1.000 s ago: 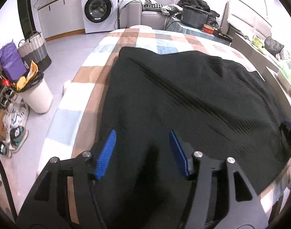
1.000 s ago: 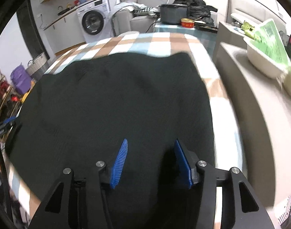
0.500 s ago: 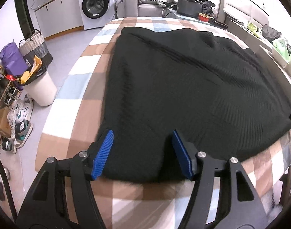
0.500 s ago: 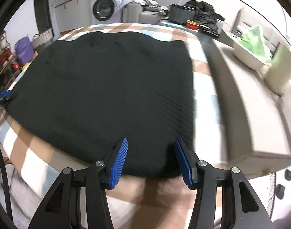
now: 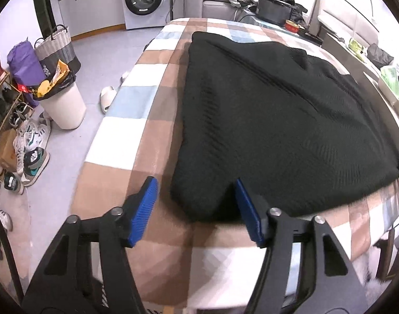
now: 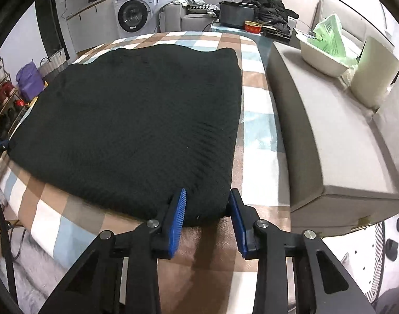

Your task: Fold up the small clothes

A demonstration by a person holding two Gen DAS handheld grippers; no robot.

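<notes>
Blue fingers (image 5: 144, 209) of the left gripper (image 5: 197, 210) stand apart at the bottom of its view, straddling the near left corner of the black knit garment (image 5: 278, 120) with a gap beside the left pad. Those of the right gripper (image 6: 207, 217) have just been closing around the near right corner, though I cannot tell whether they pinch it. It lies flat across the checked blanket (image 6: 257, 151), filling each view's centre.

Both wrist cameras look steeply down, close — sharing the black garment (image 5: 278, 120).
</notes>
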